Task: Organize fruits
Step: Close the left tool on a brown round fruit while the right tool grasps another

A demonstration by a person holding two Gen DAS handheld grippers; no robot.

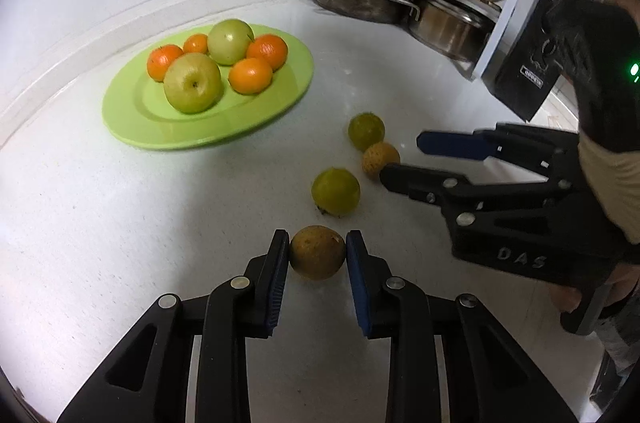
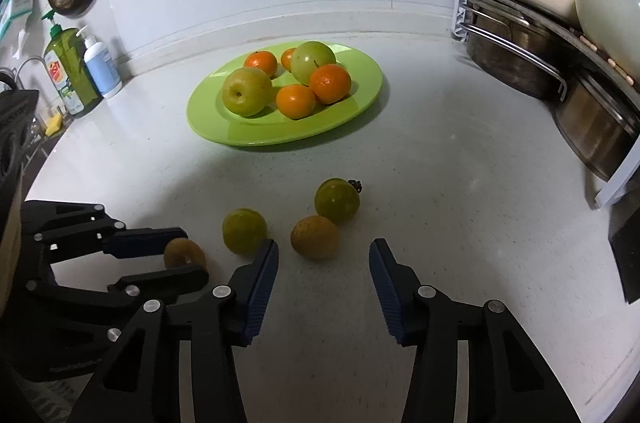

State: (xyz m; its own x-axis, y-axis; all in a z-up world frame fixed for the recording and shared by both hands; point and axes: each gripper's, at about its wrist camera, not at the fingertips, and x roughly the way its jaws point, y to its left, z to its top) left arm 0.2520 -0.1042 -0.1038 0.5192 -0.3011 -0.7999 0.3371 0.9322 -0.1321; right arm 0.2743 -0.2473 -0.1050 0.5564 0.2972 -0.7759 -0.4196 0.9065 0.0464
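Observation:
A green plate (image 1: 132, 127) (image 2: 208, 131) holds two yellow-green apples and several oranges. Loose fruit lies on the white counter in front of it. My left gripper (image 1: 317, 251) (image 2: 193, 255) is shut on a brown round fruit (image 1: 317, 263) (image 2: 182, 251), pads pressed on both sides, and the fruit rests on the counter. My right gripper (image 2: 324, 257) (image 1: 400, 159) is open, its fingertips to either side of a second brown fruit (image 2: 315, 237) (image 1: 378, 159) without touching it. Two green round fruits (image 2: 337, 199) (image 2: 244, 231) lie close by.
A white rack (image 1: 496, 35) (image 2: 460, 3) with steel pots and cream cookware fills the back right corner. A black box (image 1: 520, 75) stands by it. Soap bottles (image 2: 76, 71) stand at the far left by a sink. A tiled wall bounds the counter behind the plate.

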